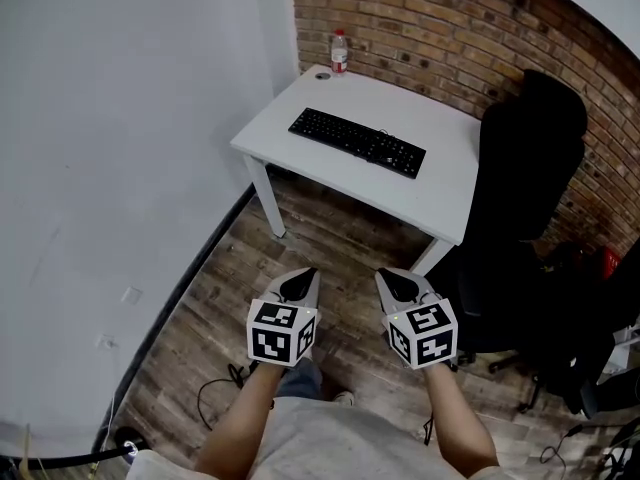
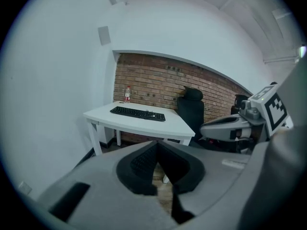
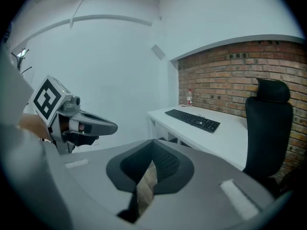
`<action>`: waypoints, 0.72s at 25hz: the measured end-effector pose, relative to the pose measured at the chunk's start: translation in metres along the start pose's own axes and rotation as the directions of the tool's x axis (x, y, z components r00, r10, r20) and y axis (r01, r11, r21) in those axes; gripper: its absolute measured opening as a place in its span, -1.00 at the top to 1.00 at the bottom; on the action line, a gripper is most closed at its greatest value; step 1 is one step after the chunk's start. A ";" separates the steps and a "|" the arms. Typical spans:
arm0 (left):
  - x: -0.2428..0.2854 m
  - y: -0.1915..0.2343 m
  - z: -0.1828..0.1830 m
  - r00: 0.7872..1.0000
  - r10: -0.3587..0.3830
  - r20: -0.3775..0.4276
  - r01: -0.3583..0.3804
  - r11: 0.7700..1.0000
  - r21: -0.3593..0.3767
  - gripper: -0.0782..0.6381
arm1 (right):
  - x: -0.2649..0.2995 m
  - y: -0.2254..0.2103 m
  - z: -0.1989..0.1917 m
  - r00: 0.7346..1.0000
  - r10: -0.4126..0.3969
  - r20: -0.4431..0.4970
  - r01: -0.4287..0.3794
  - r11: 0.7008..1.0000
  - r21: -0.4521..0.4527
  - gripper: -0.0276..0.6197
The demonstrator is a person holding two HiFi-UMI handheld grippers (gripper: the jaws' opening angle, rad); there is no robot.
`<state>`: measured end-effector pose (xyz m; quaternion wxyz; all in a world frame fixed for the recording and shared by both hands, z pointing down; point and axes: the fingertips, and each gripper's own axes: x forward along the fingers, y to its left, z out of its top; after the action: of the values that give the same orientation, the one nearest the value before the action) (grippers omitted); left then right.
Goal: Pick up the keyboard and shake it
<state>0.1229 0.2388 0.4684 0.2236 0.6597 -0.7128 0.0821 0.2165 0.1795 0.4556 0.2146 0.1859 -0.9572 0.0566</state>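
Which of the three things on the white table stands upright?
The small bottle, at the far corner of the table by the brick wall. The black keyboard lies flat, and the small dark object beside the bottle is low too.

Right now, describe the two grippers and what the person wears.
The left gripper and right gripper match: pale grey bodies tapering to dark-padded, pointed jaws, each carrying a white cube with black square markers. The person wears a light grey short-sleeved top; forearms bare.
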 end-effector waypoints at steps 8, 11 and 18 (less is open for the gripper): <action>0.047 0.056 0.031 1.000 -0.020 -0.011 0.020 1.000 -0.004 0.80 | 0.069 -0.020 0.028 1.000 -0.013 -0.023 0.013 1.000 0.020 0.88; 0.065 0.081 0.045 0.999 -0.029 -0.017 0.029 1.000 -0.002 0.80 | 0.098 -0.025 0.042 0.999 -0.019 -0.028 0.020 0.999 0.030 0.88; 0.092 0.142 0.074 0.999 -0.046 -0.023 0.046 0.999 0.001 0.80 | 0.159 -0.028 0.067 0.998 -0.039 -0.054 0.042 0.998 0.055 0.88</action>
<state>-0.0347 0.1415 0.4673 0.2329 0.6751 -0.6949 0.0851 0.0677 0.0885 0.4641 0.2358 0.2098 -0.9451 0.0839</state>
